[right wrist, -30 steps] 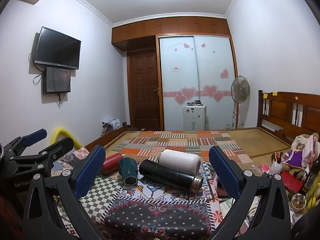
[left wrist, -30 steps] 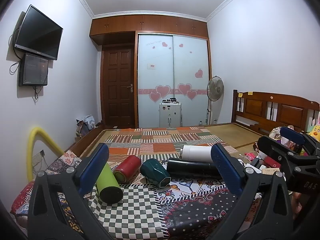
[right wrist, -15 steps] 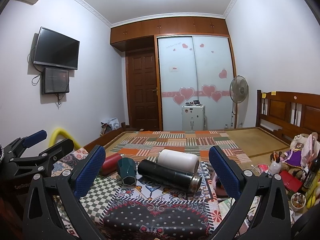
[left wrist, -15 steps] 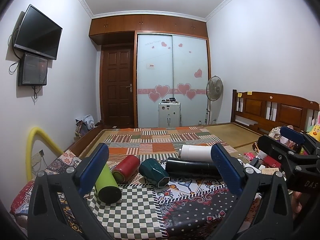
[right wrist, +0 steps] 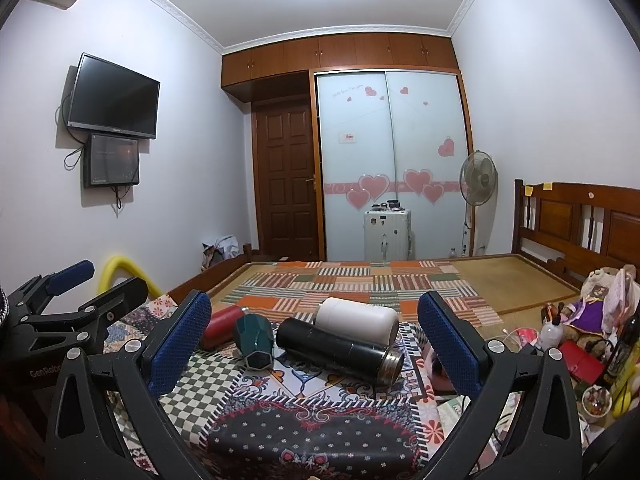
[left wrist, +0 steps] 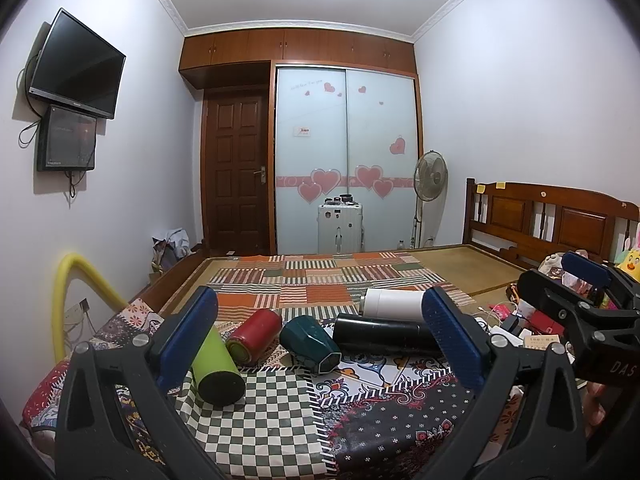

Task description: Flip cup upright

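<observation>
Five drinking vessels lie on their sides on a patterned cloth (left wrist: 280, 408) spread over the near end of the bed (left wrist: 472, 268), in the lower middle of both views. In the left wrist view, from left to right, there is a green tumbler (left wrist: 216, 368) with its dark end toward the camera, a red bottle (left wrist: 256, 330), a dark teal faceted cup (left wrist: 310, 343), a long black flask (left wrist: 380, 334) and, just behind the flask, a white tumbler (left wrist: 394, 304). The teal cup lies tipped over between the red bottle and the black flask, near both, its flat hexagonal base pointing toward the lower right of the frame. The left claw (left wrist: 320, 340) fills the bottom of its view with both blue-padded fingers spread wide and nothing between them; the green tumbler lies partly behind its left finger. In the right wrist view the right claw (right wrist: 314, 344) is likewise spread wide and empty, framing the teal cup (right wrist: 254, 342), the black flask (right wrist: 340, 346) and the white tumbler (right wrist: 356, 318), with the red bottle (right wrist: 222, 326) partly hidden by its left finger. The left claw also shows at the left edge of that view. A fan (right wrist: 478, 178) stands in the middle right, before the heart-decorated wardrobe doors (right wrist: 392, 160).
</observation>
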{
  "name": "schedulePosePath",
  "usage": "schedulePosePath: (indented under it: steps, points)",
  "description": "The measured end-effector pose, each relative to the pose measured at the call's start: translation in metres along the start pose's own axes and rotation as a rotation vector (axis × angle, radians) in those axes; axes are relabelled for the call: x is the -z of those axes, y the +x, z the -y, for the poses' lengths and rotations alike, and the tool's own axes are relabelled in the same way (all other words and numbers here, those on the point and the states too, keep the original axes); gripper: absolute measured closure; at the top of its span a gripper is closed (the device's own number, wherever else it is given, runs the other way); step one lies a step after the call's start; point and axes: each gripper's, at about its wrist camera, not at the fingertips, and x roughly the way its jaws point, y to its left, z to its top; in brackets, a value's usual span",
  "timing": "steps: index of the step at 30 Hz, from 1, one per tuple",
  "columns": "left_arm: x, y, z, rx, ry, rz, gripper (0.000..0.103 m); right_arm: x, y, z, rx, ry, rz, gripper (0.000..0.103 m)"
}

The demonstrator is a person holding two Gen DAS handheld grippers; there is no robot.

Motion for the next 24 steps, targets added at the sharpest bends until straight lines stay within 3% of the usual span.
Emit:
schedulePosePath:
  steps: [24]
  points:
    - [-0.0021, -0.0019, -0.0011, 0.001, -0.007, -0.001, 0.0, 0.0, 0.0009, -0.0005, -0.001, 0.0, -0.001, 0.0]
